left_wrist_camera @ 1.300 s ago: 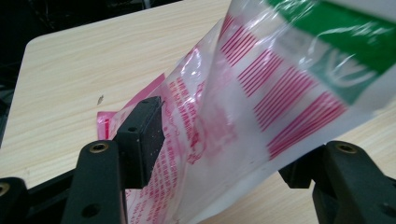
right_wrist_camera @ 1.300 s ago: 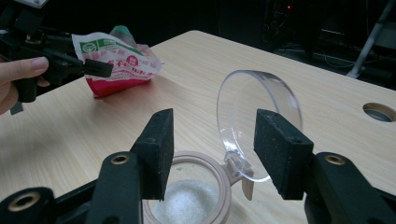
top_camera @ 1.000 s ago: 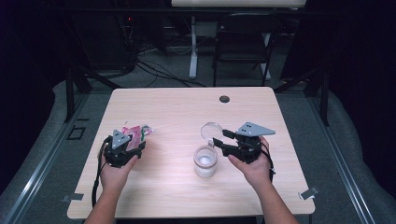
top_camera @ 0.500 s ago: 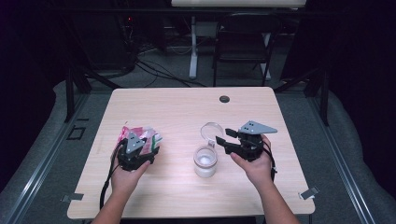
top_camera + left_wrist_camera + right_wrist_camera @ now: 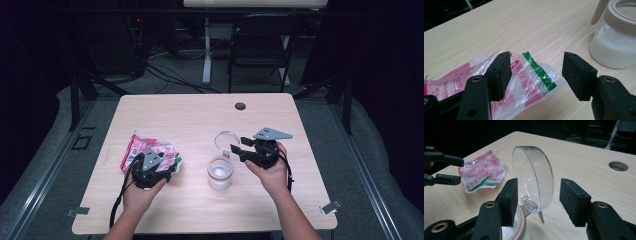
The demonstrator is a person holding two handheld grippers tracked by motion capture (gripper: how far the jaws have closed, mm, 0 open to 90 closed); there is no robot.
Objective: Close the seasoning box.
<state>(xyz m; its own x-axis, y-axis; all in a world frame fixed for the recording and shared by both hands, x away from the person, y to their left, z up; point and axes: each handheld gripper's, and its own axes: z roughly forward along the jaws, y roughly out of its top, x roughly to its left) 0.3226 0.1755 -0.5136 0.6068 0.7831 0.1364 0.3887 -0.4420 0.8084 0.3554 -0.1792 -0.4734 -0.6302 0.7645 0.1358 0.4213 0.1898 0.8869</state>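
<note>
The left gripper [image 5: 536, 75] is gaping over the bag [image 5: 524, 82], gripping nothing. The right gripper [image 5: 537, 197] is straddling the jar's [image 5: 220, 172] raised lid [image 5: 534, 180], pads clear. A careless nudge risks tipping the jar.

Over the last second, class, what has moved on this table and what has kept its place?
The left gripper slid right across the plastic packet, toward the jar, jaws open, gripping nothing. The right gripper stayed open around the jar's raised clear lid. Jar and packet kept their places.
</note>
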